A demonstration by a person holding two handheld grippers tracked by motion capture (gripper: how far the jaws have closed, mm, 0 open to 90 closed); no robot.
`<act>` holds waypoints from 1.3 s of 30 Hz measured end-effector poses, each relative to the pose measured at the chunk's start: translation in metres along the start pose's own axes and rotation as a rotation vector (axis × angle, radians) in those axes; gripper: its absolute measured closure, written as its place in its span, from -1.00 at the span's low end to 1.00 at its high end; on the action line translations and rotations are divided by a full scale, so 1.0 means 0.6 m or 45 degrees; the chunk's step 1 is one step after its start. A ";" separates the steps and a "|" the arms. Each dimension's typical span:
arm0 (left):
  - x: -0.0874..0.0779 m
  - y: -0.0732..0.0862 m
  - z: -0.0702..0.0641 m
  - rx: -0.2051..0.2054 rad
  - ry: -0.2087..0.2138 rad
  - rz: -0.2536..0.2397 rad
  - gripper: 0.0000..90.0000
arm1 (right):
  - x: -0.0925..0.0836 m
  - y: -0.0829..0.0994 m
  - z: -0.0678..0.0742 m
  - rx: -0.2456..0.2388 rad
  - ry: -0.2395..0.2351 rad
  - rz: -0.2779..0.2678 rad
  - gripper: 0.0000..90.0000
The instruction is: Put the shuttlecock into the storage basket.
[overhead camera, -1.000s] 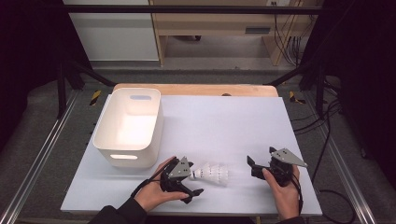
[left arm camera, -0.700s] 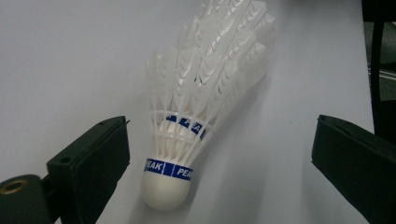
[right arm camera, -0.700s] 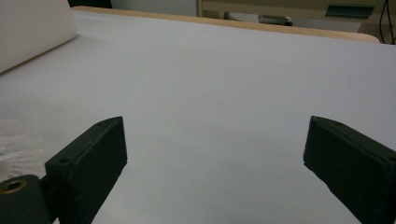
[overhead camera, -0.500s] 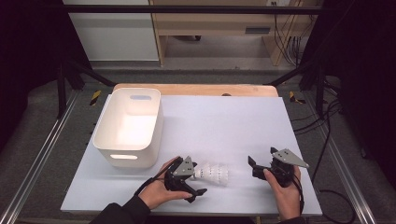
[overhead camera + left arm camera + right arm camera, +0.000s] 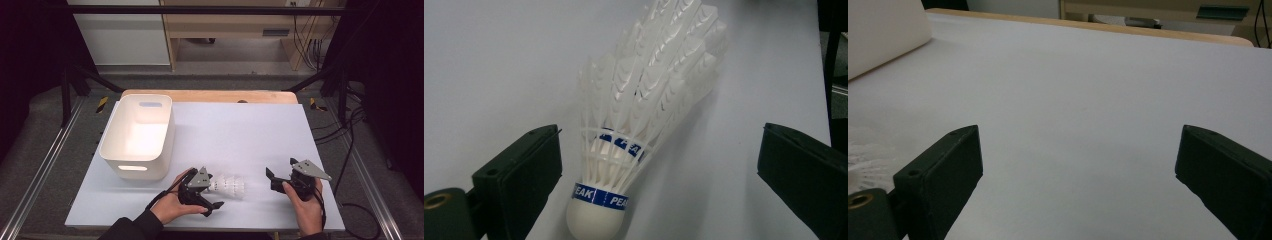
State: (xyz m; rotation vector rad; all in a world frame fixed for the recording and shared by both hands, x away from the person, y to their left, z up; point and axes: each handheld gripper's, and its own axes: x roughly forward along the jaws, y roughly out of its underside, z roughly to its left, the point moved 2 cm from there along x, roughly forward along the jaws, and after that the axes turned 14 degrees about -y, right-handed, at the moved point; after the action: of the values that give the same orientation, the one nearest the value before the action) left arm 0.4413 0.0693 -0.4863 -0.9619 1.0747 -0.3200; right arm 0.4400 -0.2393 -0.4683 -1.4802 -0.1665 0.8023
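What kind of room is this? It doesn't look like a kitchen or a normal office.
Probably a lab or workshop bench set up for recording hand work. A white table sits inside a dark metal frame, loose cables trail over the floor, and a person works a shuttlecock with handheld grippers.

— On the counter [image 5: 240, 130]?
— White sheet across it, wooden edge showing at the far side. White bin [image 5: 137, 136] standing at the left. Shuttlecock [image 5: 229, 186] lying on its side near the front edge.
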 end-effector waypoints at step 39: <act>0.047 -0.023 -0.011 0.013 0.023 0.020 -0.89 | 0.001 0.002 0.003 0.005 -0.018 0.021 -0.89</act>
State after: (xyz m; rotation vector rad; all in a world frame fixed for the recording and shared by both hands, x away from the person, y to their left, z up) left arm 0.4523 0.0403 -0.4931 -0.9422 1.0957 -0.3216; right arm 0.4391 -0.2375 -0.4696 -1.4737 -0.1638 0.8262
